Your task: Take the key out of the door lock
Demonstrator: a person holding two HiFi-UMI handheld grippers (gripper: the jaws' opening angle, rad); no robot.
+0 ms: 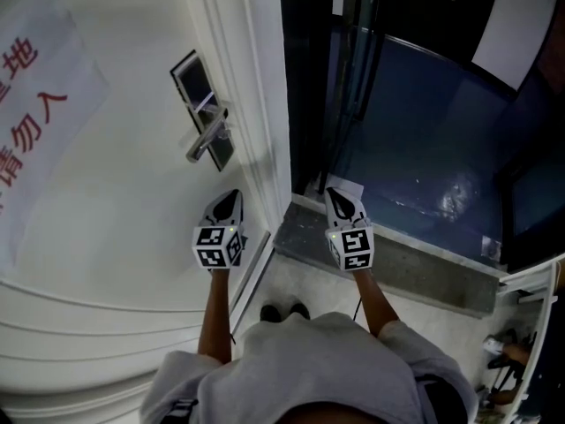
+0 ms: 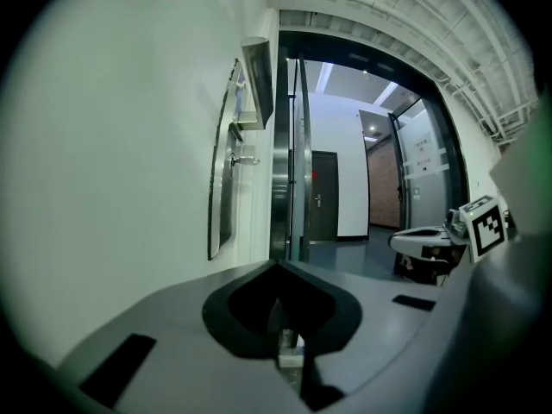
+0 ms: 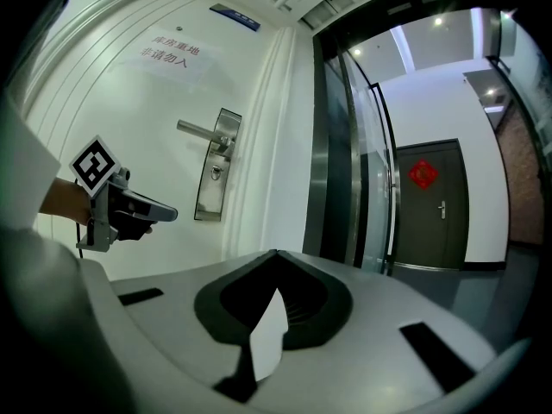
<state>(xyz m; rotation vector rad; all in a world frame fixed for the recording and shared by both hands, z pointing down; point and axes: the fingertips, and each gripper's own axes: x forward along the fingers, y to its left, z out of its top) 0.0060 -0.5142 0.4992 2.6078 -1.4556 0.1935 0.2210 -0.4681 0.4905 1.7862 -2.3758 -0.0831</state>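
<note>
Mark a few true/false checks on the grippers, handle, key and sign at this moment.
1. The right gripper is shut with nothing between its jaws. True.
2. The left gripper is clamped on the door handle. False: it is shut on nothing and sits below the handle, apart from it.
3. A key sits in the lock plate, under the handle. True.
4. The paper sign with red characters hangs below the handle. False: it is higher up the door than the handle.
</note>
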